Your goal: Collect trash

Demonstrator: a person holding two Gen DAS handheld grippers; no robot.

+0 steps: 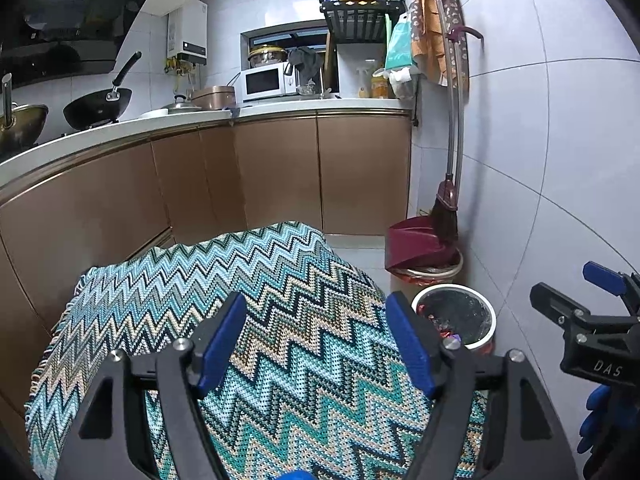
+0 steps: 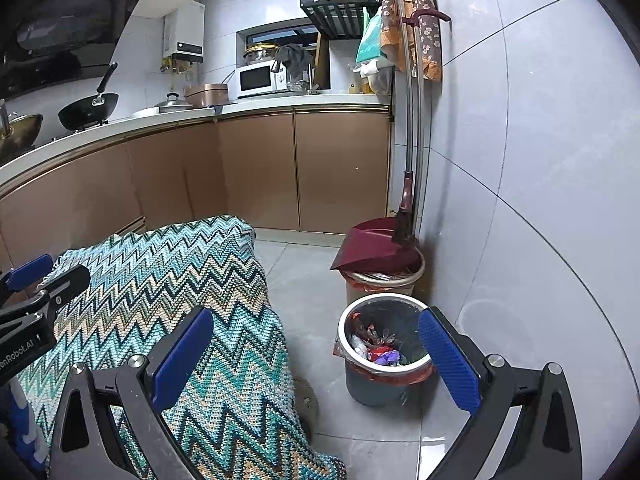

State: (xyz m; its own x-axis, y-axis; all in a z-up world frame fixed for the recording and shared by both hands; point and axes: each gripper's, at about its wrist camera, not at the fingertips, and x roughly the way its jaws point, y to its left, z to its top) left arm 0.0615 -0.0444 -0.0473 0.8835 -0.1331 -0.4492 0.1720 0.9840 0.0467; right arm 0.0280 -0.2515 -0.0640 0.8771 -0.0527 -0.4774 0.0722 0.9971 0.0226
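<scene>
2 grippers [image 1: 316, 340] [image 2: 316, 360] agape, bin [image 2: 384, 390] litter indistinct

1. Below me, the tabletop [image 2: 168, 280] is wholly draped in a zigzag-knit cloth [image 1: 280, 320] of teal, blue and cream; nothing else lies on it.
2. The grey tiled floor [image 2: 304, 280] carries a white-rimmed trash bin [image 2: 384, 384] just beside the tabletop, with wrappers inside.
3. Behind it stands a second bin [image 2: 404, 280], a maroon dustpan [image 2: 372, 248] resting across its top.
</scene>
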